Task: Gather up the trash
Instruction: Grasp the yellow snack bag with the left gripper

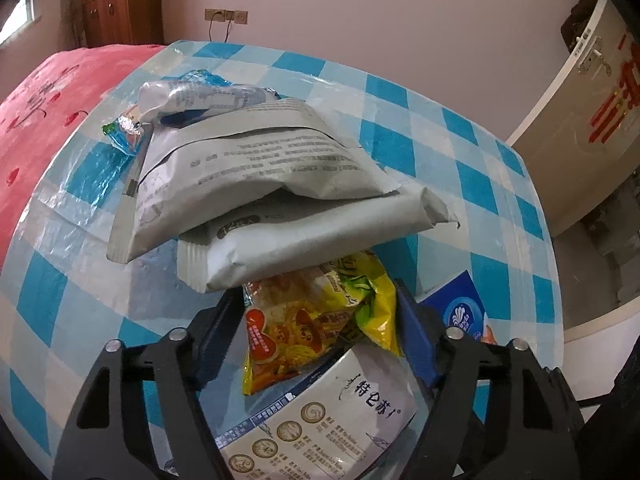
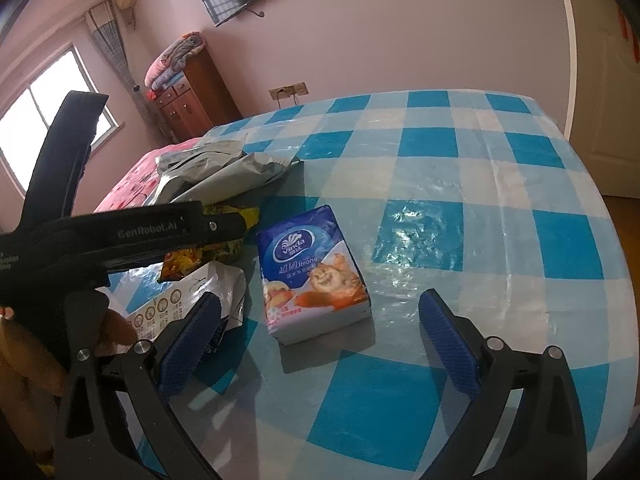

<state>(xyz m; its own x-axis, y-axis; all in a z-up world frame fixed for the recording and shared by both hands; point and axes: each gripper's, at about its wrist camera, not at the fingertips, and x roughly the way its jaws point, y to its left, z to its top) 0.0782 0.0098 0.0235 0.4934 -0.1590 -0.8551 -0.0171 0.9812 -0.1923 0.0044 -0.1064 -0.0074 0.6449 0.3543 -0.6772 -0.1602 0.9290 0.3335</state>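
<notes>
A yellow snack wrapper lies between the fingers of my left gripper, whose jaws stand open around it; I cannot tell if the pads touch it. Under it lies a white milk-powder bag. Beyond them two grey foil bags are stacked, with a white-blue wrapper and a small blue-green wrapper behind. My right gripper is open and empty just in front of a blue tissue pack. The white bag lies by its left finger.
All lies on a table with a blue-and-white checked cloth. A red bed is to the left. A beige cabinet stands at the right. The left gripper's body crosses the right wrist view.
</notes>
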